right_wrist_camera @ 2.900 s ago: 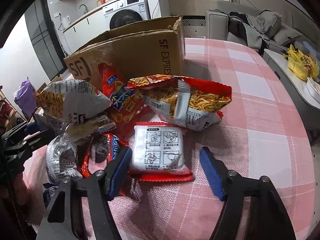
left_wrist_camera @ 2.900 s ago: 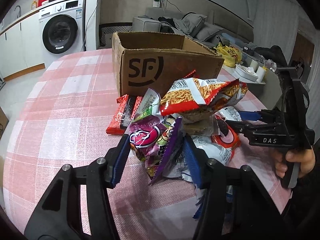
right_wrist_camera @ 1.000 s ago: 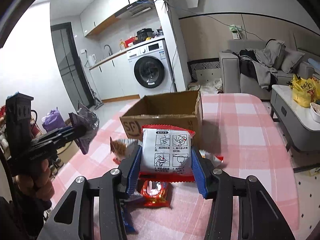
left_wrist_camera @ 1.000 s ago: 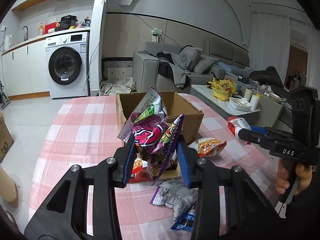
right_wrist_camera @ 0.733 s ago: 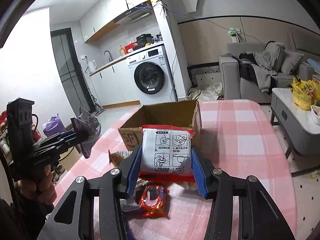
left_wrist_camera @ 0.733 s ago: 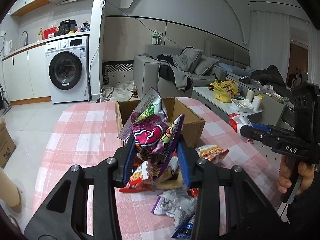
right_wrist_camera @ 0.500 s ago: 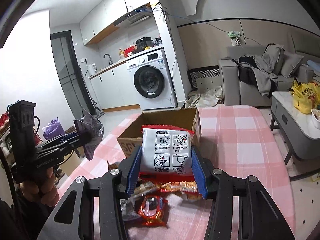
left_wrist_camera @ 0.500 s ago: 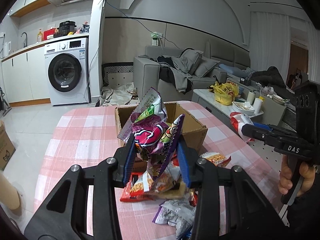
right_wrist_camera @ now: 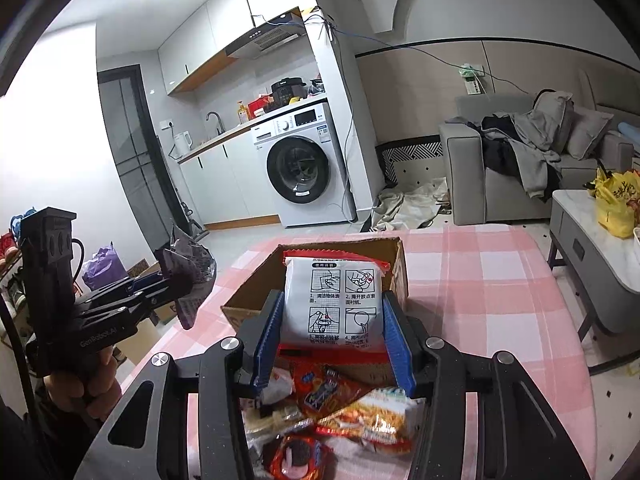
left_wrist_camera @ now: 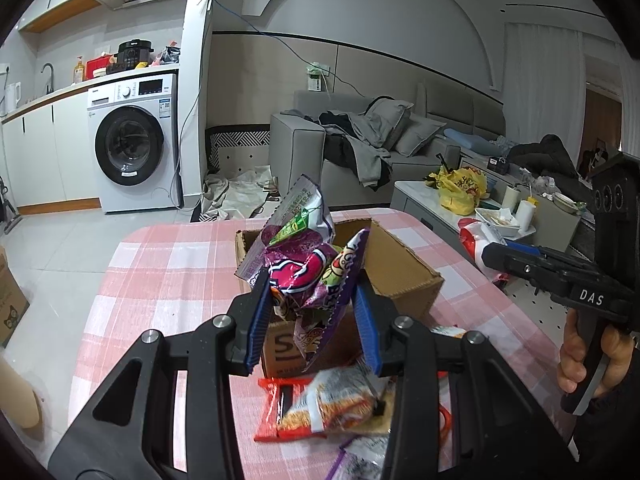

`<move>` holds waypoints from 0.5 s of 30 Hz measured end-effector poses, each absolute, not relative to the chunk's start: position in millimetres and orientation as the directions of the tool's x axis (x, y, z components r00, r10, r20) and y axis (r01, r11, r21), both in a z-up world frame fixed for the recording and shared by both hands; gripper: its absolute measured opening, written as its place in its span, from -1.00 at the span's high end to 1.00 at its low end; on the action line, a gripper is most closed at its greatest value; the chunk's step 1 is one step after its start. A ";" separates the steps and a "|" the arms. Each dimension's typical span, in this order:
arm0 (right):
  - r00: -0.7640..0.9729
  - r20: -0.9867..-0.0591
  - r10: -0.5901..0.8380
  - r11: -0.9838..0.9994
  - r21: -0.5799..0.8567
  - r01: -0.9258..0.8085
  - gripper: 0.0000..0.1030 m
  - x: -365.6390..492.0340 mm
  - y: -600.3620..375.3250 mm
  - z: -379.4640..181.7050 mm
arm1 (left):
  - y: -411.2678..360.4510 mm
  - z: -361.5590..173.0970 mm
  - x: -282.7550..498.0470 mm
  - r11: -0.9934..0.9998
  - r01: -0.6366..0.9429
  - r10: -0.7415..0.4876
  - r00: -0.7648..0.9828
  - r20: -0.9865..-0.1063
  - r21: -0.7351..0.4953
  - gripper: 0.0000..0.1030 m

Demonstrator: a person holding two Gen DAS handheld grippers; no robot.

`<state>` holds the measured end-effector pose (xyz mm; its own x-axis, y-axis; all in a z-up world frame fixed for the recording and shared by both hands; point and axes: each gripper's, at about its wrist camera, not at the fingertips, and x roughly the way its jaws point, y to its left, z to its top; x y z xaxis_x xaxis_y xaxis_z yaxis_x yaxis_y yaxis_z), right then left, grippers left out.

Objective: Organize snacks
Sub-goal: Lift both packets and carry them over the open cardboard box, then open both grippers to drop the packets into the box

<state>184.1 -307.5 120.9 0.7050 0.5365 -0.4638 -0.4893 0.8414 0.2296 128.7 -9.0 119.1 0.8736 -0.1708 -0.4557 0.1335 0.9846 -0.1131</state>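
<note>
Cardboard box (left_wrist_camera: 404,276) on checked table (left_wrist_camera: 160,264) now sits right under both packs, lifted off the pile ~3s ago. Left gripper (left_wrist_camera: 312,312) clamps purple bags (left_wrist_camera: 308,268), right gripper (right_wrist_camera: 332,328) pinches white packet (right_wrist_camera: 332,300); prob drop-in next.

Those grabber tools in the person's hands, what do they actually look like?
Each is a black plastic pistol-grip frame with silver screws and two fingers lined with ridged blue pads. The right gripper carries white letters "DAS"; the left gripper has a thin black cable. A bare hand grips the handle.
</note>
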 end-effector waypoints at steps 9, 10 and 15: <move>0.673 -0.490 0.554 0.827 0.233 -0.511 0.06 215.1 -281.5 110.4 | 1.0 102.2 176.7 0.986 0.114 -0.159 0.865 -0.475 -0.124 0.31; 0.672 -0.490 0.556 0.826 0.234 -0.513 0.06 216.3 -280.7 108.5 | 0.7 99.4 182.1 0.987 0.111 -0.156 0.864 -0.480 -0.120 0.31; 0.656 -0.500 0.565 0.818 0.241 -0.522 0.06 233.5 -268.3 102.0 | -5.3 87.3 202.1 0.988 0.112 -0.149 0.858 -0.492 -0.103 0.31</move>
